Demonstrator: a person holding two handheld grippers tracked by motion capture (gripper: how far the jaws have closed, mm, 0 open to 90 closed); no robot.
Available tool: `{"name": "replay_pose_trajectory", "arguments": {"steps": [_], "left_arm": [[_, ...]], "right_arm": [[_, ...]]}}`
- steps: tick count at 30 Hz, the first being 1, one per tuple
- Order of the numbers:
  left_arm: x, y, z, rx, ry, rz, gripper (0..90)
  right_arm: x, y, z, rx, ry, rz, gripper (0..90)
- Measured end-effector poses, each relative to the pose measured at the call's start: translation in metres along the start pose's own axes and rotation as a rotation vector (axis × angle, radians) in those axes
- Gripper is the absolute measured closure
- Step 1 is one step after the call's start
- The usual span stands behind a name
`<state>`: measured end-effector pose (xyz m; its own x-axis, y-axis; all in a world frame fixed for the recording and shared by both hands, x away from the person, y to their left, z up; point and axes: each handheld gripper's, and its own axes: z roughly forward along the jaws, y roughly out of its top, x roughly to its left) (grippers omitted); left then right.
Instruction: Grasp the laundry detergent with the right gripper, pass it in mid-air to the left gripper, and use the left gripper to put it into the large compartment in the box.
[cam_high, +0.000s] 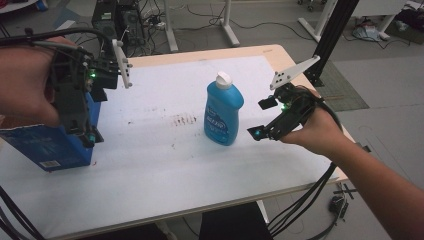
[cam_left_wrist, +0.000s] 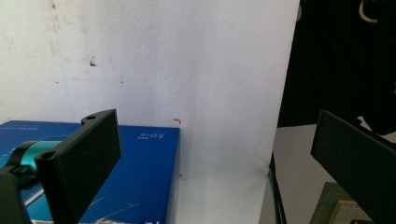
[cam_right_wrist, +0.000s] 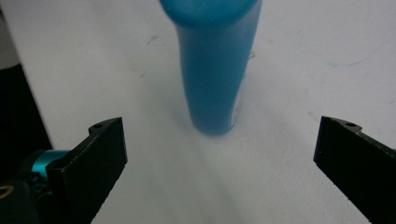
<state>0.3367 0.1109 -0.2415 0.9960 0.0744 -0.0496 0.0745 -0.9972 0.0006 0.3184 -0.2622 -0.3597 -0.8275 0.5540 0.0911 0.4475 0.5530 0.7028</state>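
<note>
At a table covered in a stained white sheet (cam_high: 165, 150), my right gripper (cam_high: 263, 118) hovers low with its two black jaws spread wide and nothing between them, aimed at the upright blue plastic bottle with a white flip cap (cam_high: 223, 110) standing near the middle of the sheet, close ahead but untouched. Far to the other side, my left gripper (cam_high: 95, 112) hangs just above a dark blue cardboard box (cam_high: 45, 145) at the sheet's left edge, jaws likewise gaping and empty, one jaw over the box, the other out past the sheet's edge
</note>
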Motion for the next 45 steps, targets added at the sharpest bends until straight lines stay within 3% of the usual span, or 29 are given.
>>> {"name": "replay_pose_trajectory", "arguments": {"steps": [13,35,45], "left_arm": [[-0.001,-0.001,0.0,-0.003,0.001,0.004,1.6],[-0.001,-0.009,0.0,-0.001,0.0,-0.004,1.7],[-0.001,-0.015,0.0,-0.002,0.002,-0.011,1.7]], "right_arm": [[0.007,-0.015,0.032,-0.15,-0.026,0.052,1.9],[0.009,-0.008,0.077,-0.209,-0.041,0.077,2.0],[0.011,-0.009,0.086,-0.28,-0.089,0.08,2.0]]}}
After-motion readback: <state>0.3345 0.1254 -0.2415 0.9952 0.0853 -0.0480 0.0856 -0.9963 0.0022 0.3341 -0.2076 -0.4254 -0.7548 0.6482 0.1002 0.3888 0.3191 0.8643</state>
